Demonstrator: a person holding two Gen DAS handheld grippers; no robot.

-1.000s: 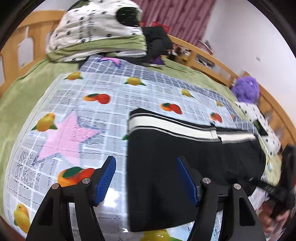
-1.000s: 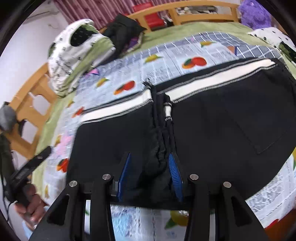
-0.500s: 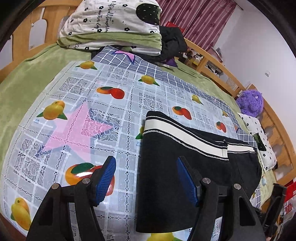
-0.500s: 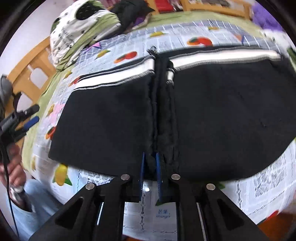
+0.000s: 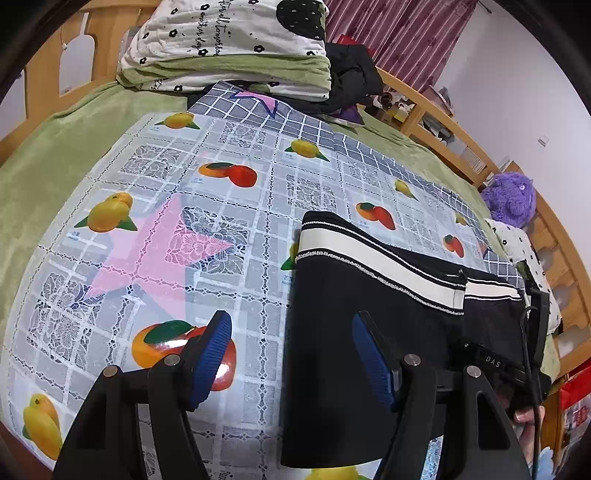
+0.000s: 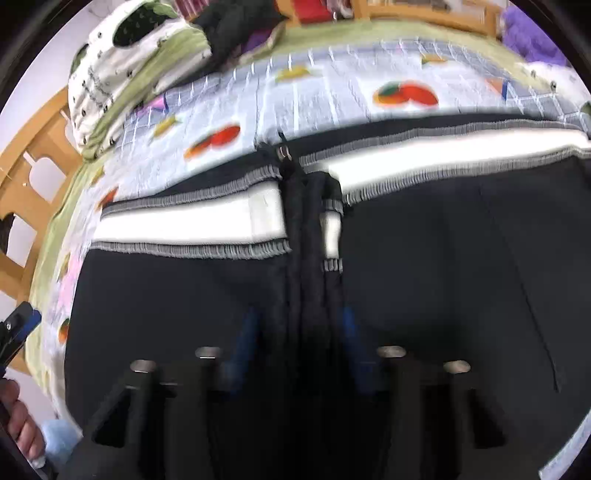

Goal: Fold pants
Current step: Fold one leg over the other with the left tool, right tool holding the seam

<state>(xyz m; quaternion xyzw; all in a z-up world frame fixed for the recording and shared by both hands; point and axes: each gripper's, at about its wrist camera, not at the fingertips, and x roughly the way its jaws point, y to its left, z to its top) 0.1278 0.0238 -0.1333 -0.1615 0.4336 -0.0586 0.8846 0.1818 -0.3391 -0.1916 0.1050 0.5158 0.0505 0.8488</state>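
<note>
**A:** What did the place look like?

**B:** I stood at a wooden-framed bed [image 5: 439,110] with a green blanket [image 5: 62,155], and over it a fruit-print plastic cloth [image 5: 236,206]. Maroon curtains [image 5: 402,33] hung behind the bed.

**A:** What lay around the cloth?

**B:** Folded bedding [image 5: 229,48] was stacked at its far end, dark clothes [image 5: 351,77] beside that, and a purple plush toy [image 5: 511,199] off its right edge. The black pants [image 5: 351,332] lay flat on the cloth, white waistband stripe facing away from me.

**A:** And your grippers?

**B:** My left gripper [image 5: 291,354] hung released over the pants' left edge, one pad above the cloth, one above the fabric. My right gripper [image 6: 299,332] was blurred; its jaws were opening, with the bunched middle seam of the pants between them.

**A:** Anything changed?

**B:** Half a second before, the right jaws had been pinched tight on that seam at the near hem; now they sat farther over the pants. The left had barely shifted.
</note>
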